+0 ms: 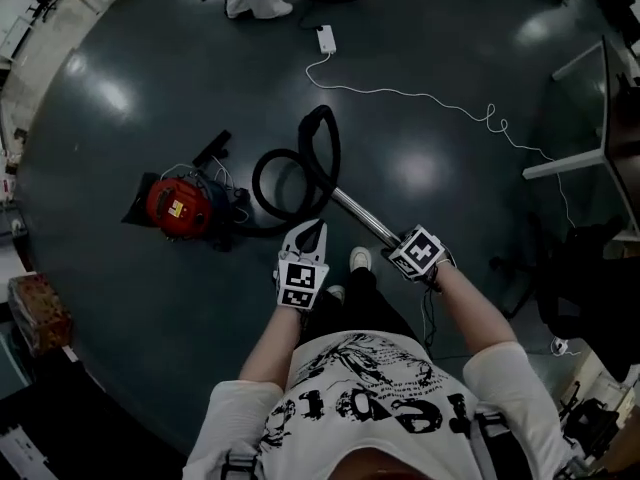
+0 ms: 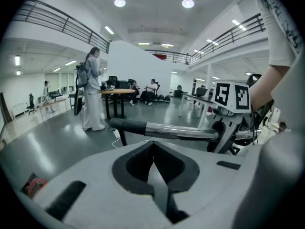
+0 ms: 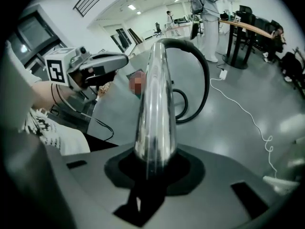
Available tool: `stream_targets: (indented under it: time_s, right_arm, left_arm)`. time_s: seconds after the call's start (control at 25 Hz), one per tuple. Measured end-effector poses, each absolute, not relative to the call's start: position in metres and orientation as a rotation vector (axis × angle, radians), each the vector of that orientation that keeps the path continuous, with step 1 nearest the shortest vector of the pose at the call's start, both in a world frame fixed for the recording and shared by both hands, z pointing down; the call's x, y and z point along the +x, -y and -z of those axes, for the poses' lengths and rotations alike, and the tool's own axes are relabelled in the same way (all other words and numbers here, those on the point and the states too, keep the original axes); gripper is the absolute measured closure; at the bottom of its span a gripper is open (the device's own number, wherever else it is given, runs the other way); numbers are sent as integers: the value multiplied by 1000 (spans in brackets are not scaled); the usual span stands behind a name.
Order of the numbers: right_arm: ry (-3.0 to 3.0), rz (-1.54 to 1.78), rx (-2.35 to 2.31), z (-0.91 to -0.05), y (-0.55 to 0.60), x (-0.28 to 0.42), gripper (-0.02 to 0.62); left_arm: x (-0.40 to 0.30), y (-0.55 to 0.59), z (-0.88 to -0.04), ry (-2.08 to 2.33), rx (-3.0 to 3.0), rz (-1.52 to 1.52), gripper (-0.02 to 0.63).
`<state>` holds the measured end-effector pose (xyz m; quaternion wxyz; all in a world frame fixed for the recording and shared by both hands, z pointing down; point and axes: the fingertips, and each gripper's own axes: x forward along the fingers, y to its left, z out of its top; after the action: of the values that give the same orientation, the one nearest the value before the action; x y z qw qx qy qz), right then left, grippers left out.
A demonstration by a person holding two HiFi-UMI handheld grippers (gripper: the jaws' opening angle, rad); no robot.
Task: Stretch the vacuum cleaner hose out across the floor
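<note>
In the head view, the red round vacuum cleaner body (image 1: 180,206) stands on the dark grey polished floor (image 1: 450,28). The black flexible hose (image 1: 268,190) lies in a closed loop just beside it, so it is not yet stretched. The hose ends in a shiny chrome metal tube (image 1: 358,213), which slants up toward the person. The right gripper (image 1: 402,240) grasps this tube near its upper end. The left gripper (image 1: 308,233) hovers beside it, apart from the tube.

In the left gripper view, the jaws are clenched together with nothing between them. The chrome tube passes across in front of them without touching.

In the right gripper view, the jaws are clamped on the chrome tube, which runs straight away from the camera. The black hose curves down behind it toward the floor.

I judge that the step in hand is raising the tube end, before the stretching itself. The next move calls for carrying the tube away from the red body until the loop opens into a line. The pull should be gentle, otherwise the body may roll after it.
</note>
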<state>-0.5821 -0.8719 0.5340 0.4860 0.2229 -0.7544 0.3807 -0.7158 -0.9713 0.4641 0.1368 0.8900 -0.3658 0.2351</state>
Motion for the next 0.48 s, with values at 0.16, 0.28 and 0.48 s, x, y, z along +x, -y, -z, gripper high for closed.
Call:
stream_targets:
  time_s: [0.16, 0.28, 0.48]
  right_arm:
    - [1825, -1013, 636, -485, 836, -579, 502]
    - [1810, -1077, 645, -451, 800, -584, 502]
    - [1782, -1103, 614, -419, 756, -588, 502]
  left_arm:
    - [-689, 954, -413, 868, 2772, -658, 603]
    - [-678, 931, -389, 783, 2868, -682, 603]
    - [-680, 904, -376, 777, 2960, -746, 536]
